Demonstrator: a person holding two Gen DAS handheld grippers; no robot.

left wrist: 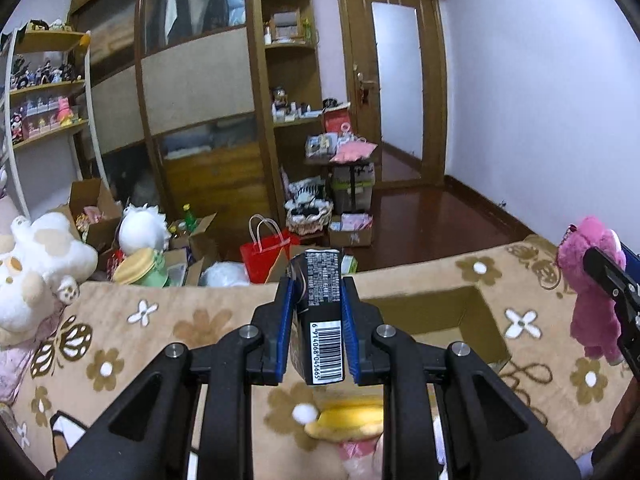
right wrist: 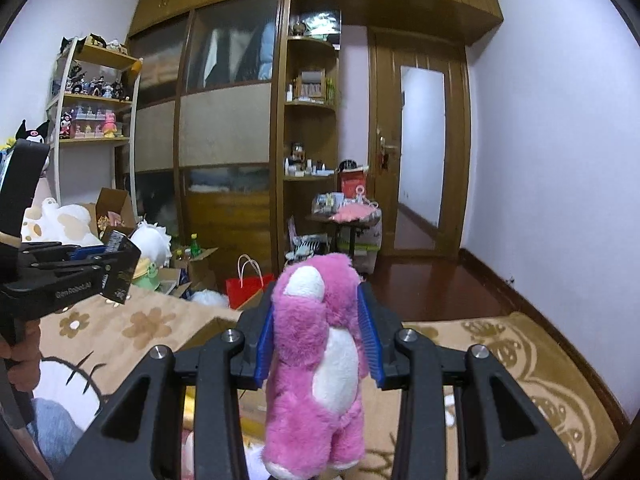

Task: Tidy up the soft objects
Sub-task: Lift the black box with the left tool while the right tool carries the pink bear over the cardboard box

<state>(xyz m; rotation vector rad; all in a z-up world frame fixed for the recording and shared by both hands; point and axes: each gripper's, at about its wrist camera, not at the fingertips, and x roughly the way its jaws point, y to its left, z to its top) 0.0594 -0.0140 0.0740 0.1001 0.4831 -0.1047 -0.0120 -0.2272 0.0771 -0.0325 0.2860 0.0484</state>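
Note:
My left gripper (left wrist: 317,304) is shut on a black pack with a barcode (left wrist: 322,312) and holds it above the flowered blanket (left wrist: 160,320), just left of an open cardboard box (left wrist: 476,308). It also shows in the right wrist view (right wrist: 116,264) at the left. My right gripper (right wrist: 320,316) is shut on a pink plush bear (right wrist: 320,344) with a white belly, held upright above the bed. The bear also shows at the right edge of the left wrist view (left wrist: 592,280). A yellow soft toy (left wrist: 348,416) lies on the blanket below my left gripper.
A white plush (left wrist: 36,268) sits at the bed's left end. Beyond the bed, boxes (left wrist: 92,208), a red bag (left wrist: 264,252) and more plush toys (left wrist: 140,228) crowd the floor before a wooden wardrobe (left wrist: 200,80). Shelves (left wrist: 44,88) stand left; a door (left wrist: 396,80) stands right.

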